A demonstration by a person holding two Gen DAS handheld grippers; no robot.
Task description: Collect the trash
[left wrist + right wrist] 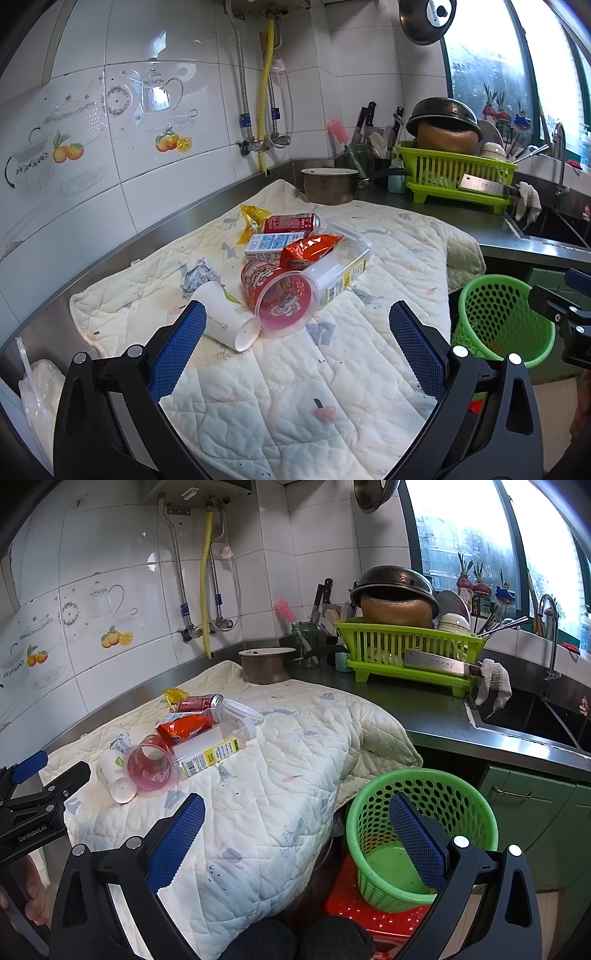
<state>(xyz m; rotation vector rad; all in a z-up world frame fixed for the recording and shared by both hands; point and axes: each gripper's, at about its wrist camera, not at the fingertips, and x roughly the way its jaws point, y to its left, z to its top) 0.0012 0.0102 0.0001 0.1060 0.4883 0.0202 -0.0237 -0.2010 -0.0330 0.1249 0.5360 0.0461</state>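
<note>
The trash sits in one heap on the quilted cloth over my counter. From the left: a white paper cup lying on its side, a crumpled foil scrap behind it, a clear plastic cup with a red cartoon print tipped toward me, a red snack tub touching it, an orange snack bag, a blue-and-white carton, a red soda can, a yellow wrapper, and a clear container with a yellow label leaning across the right of the pile.

My left gripper is spread wide and holds nothing; the paper cup's base lies just beside its left finger, the printed cup between the two. My right gripper is likewise released and empty, the heap well off to its upper left, and its right finger hangs over the green perforated waste basket, which stands on a red stool below the counter edge.

Behind are white tiles with teapot prints, a metal pot, a green dish rack carrying a cleaver, and a sink under the window.
</note>
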